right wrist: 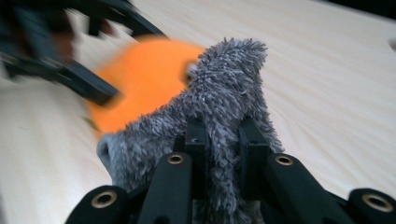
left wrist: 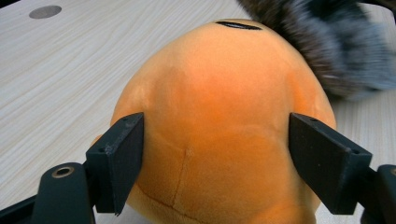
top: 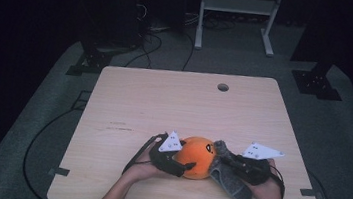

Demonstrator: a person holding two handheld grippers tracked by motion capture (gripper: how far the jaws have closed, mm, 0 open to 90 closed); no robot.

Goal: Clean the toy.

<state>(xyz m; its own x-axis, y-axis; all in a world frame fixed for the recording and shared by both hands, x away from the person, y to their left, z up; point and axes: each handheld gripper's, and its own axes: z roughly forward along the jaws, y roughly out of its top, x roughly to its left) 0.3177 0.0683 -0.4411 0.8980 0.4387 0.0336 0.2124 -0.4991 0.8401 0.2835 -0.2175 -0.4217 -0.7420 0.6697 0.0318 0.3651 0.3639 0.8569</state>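
While the left tongs are spread wide about the orange plush toy, with a jaw at each flank and no squeeze to be seen, the right tongs are clenched on a fold of the grey fluffy cloth. The toy is found near the near edge of the bench, about midway along it, with the cloth draped against its right side. For the wiping that seems to be in hand, the toy is best steadied low on its sides by the left tongs, and the cloth drawn across the plush with a firm pinch kept. A seam down the toy's near face is made plain in the left gripper view, whereas the whole layout is given in the high view.
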